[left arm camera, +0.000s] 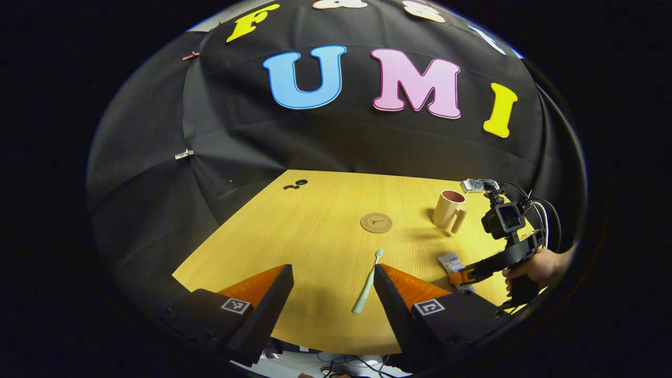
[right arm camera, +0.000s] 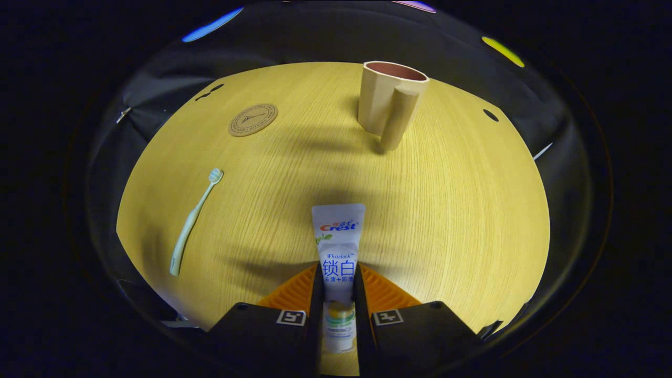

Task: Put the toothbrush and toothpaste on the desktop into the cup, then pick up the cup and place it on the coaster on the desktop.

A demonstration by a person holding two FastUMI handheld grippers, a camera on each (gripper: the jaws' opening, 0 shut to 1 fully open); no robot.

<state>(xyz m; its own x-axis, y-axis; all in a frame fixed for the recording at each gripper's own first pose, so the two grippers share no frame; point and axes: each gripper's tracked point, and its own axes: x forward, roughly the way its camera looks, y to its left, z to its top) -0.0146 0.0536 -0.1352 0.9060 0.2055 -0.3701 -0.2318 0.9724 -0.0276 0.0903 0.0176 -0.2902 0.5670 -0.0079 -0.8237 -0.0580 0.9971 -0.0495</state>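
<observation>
My right tongs [right arm camera: 338, 294] pinch the soft white plastic toothpaste tube [right arm camera: 337, 247] near its cap end, flat on the yellow wooden desk [right arm camera: 446, 210]. I judge it light and squashy, so the stiffer cap end is the better hold. My left tongs [left arm camera: 332, 294] are spread beside the thin pale-green toothbrush [left arm camera: 367, 286], which is light and stiff and best taken at mid-handle.

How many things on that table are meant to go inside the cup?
2. The toothbrush lies flat on the table's left side; the toothpaste lies near the front edge, clamped between the right hand-held gripper fingers.

Recording booth, black cloth wall [left arm camera: 325, 142], wooden desktop [left arm camera: 315, 231]
</observation>
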